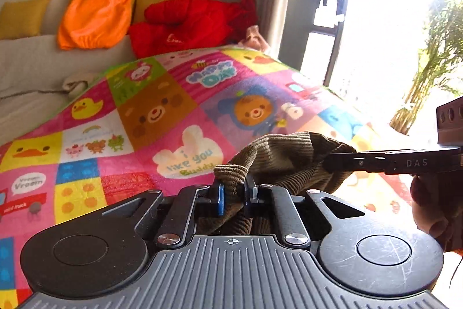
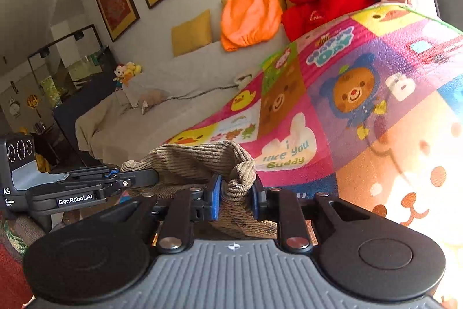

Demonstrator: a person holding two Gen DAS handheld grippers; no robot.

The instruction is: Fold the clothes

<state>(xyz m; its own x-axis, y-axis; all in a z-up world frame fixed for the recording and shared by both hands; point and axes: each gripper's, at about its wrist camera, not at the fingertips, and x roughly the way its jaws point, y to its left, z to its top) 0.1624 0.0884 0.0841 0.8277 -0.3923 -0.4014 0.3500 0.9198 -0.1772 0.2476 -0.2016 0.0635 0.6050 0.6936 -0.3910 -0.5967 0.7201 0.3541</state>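
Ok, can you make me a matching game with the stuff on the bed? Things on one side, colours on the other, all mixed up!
Things:
1. corduroy garment held by both the left gripper and the right gripper
2. carrot plush
3. lobster plush
4. square pillow

Colours:
A. red
B. mustard yellow
C. olive brown
D. orange

Pairs: 1-C, 2-D, 3-A, 4-B

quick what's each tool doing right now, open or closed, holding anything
Left tool: closed on the brown corduroy garment.
Right tool: closed on the same garment, at another bunched edge.
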